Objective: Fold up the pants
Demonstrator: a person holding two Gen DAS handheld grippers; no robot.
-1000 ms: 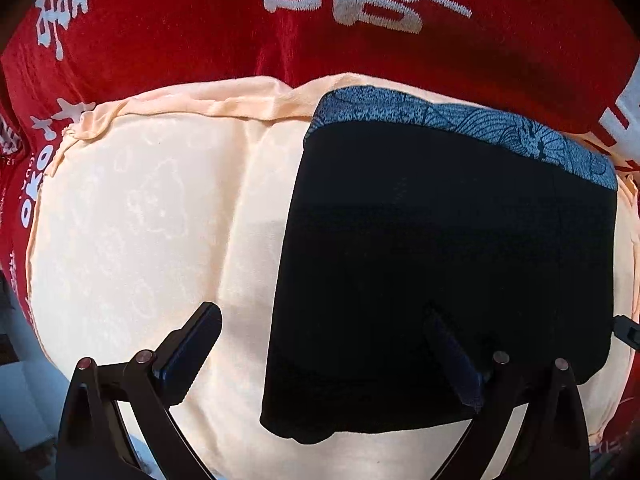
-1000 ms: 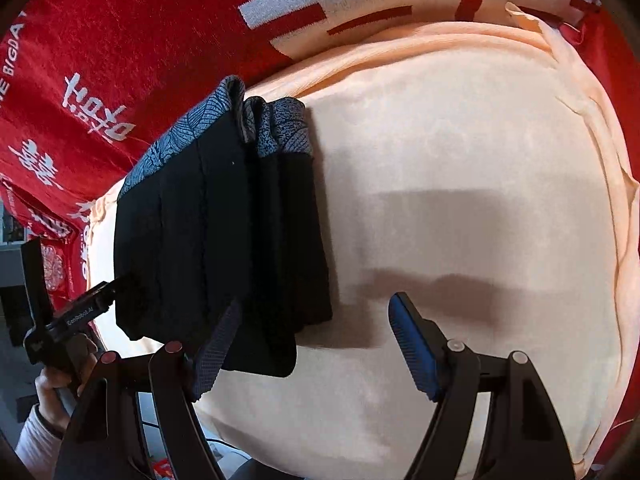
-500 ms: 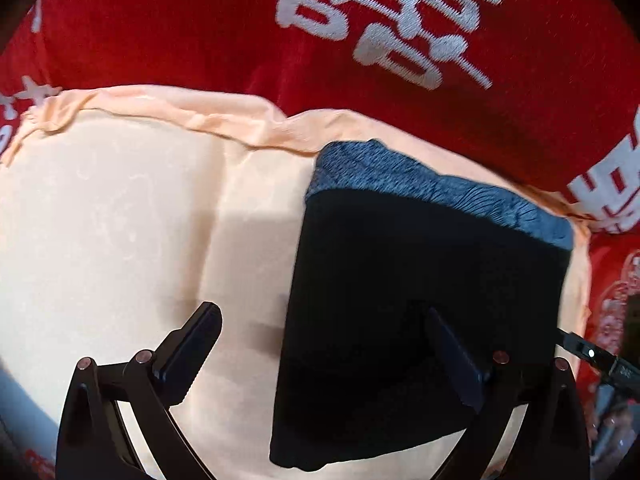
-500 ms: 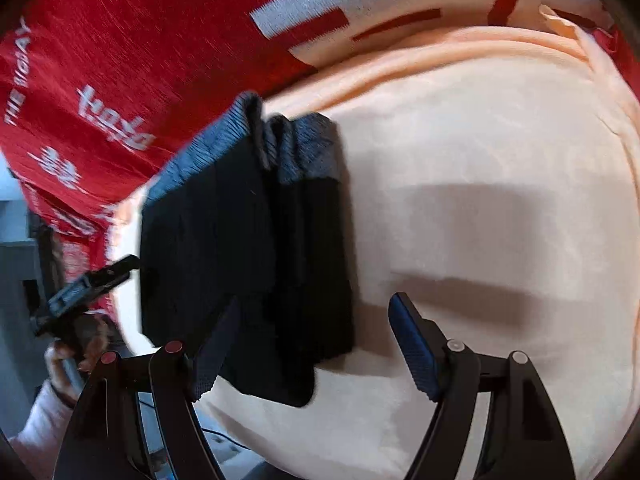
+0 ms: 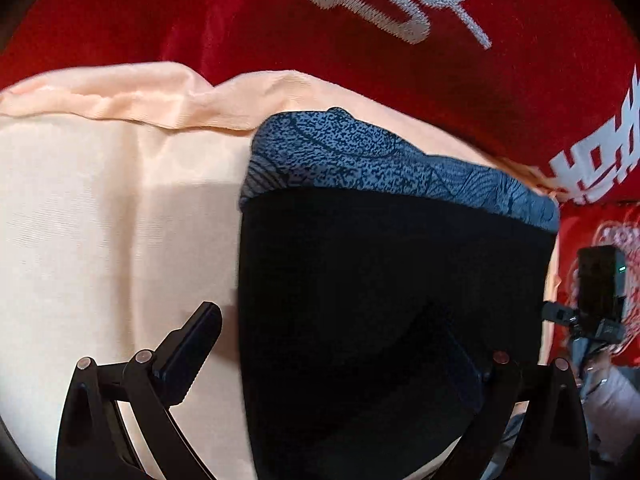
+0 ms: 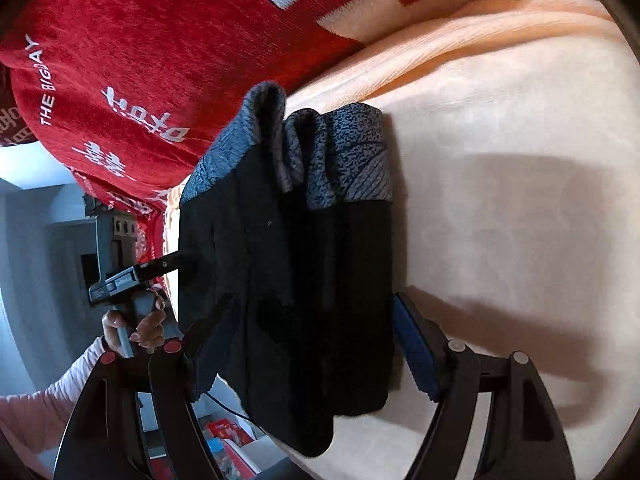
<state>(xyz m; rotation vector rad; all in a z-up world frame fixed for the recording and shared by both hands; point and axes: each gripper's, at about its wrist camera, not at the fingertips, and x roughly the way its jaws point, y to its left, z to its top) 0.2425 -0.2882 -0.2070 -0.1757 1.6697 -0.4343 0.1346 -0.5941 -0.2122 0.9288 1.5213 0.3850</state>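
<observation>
My left gripper (image 5: pixel 332 356) stands wide, one finger (image 5: pixel 192 344) over the peach sheet (image 5: pixel 100 220), the other dark against the black shorts (image 5: pixel 380 300), which fill the middle and lower right of the frame with the blue patterned waistband (image 5: pixel 380 160) on top. My right gripper (image 6: pixel 308 340) also gapes wide, its fingers straddling the folded shorts' lower part; whether the pads touch cloth I cannot tell. A red blanket with white lettering (image 6: pixel 140 60) borders the sheet in the upper left. My left hand (image 6: pixel 136 324) grips its handle at lower left, beyond the sheet's edge
</observation>
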